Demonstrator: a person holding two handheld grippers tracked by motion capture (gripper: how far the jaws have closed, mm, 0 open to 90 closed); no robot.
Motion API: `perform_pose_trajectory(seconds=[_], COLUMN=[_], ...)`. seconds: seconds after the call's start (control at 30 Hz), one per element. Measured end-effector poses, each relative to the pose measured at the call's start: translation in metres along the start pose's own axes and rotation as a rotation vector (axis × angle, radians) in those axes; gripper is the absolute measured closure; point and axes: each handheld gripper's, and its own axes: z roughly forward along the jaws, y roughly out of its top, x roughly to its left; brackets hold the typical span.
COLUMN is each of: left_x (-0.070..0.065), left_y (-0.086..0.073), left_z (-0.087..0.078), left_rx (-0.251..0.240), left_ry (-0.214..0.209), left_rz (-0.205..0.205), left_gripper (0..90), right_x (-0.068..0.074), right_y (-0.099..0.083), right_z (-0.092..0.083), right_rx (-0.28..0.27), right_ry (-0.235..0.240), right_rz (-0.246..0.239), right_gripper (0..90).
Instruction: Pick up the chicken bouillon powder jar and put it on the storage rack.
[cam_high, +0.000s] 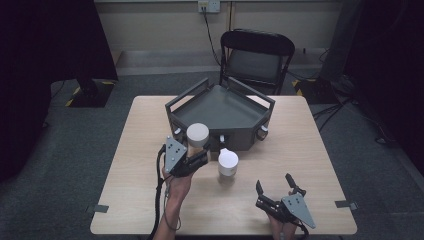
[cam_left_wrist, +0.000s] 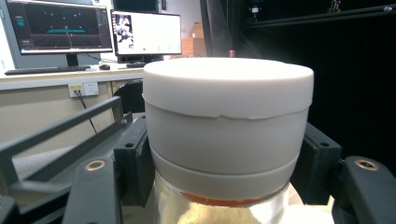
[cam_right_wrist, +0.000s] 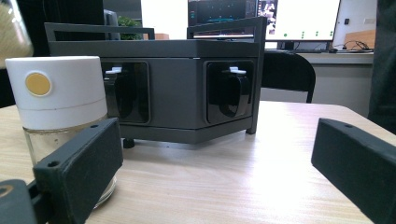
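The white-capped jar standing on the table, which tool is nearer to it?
Left. The left tool, shut on another jar, is just beside the standing jar. The right tool, open, sits farther off toward the table's near edge.

Left gripper (cam_high: 197, 152) is clamped tight and raised; right gripper (cam_high: 274, 187) rests low, jaws spread wide

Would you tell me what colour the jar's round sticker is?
Yellow, on the standing jar's white lid; clearest in the right gripper view.
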Motion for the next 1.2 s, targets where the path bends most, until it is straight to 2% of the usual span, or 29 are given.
perform_pose_trajectory(seconds=[0.23, 0.33, 0.37, 0.5, 0.67, 0.77, 1.2], left_x=[0.005, 0.007, 0.012, 0.01, 0.015, 0.017, 0.025], left_y=[0.019, 0.021, 0.023, 0.029, 0.037, 0.04, 0.046], left_z=[0.018, 0.023, 0.028, 0.039, 0.054, 0.063, 0.099], left_rx=[0.015, 0.01, 0.01, 0.024, 0.042, 0.049, 0.09], left_ry=[0.019, 0.022, 0.012, 0.035, 0.037, 0.043, 0.075], left_rz=[0.012, 0.005, -0.007, 0.008, 0.004, 0.017, 0.023], left_gripper=[35.1, 35.2, 35.2, 35.2, 35.2, 35.2, 35.2], right_x=[0.0, 0.0, 0.0, 0.0, 0.0, 0.0, -0.001], right_y=[0.0, 0.0, 0.0, 0.0, 0.0, 0.0, 0.0], right_z=[0.0, 0.0, 0.0, 0.0, 0.0, 0.0, 0.0], right_rx=[0.0, 0.0, 0.0, 0.0, 0.0, 0.0, 0.0], right_ry=[0.002, 0.002, 0.002, 0.002, 0.002, 0.002, 0.004], right_rz=[0.001, 0.001, 0.001, 0.001, 0.001, 0.001, 0.001], right_gripper=[0.8, 0.8, 0.8, 0.8, 0.8, 0.8, 0.8])
